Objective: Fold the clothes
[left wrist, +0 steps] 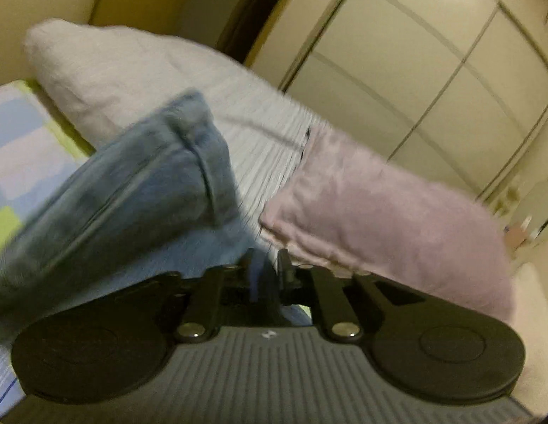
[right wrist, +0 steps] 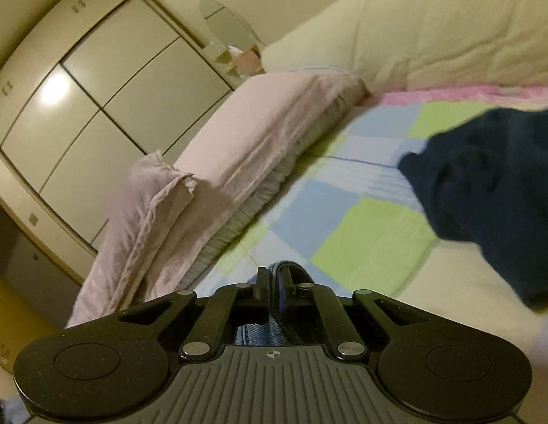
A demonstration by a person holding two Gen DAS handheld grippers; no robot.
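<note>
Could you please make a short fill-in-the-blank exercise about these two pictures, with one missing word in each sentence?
1. Both grippers are shut on blue ____ fabric.
2. In the right wrist view, a dark ____ garment lies on the checked bedcover.
3. In the left wrist view, the pillow beside the left gripper is ____.
4. The right gripper pinches a thick ____ of the jeans.

Missing words: denim; navy; pink; seam

A cream wardrobe (right wrist: 97,113) with panelled sliding doors fills one wall, a ceiling light glaring off it. The bed carries a blue-and-green checked sheet (right wrist: 348,226), a pale pink pillow (right wrist: 238,148) and a cream duvet (right wrist: 450,24).
</note>
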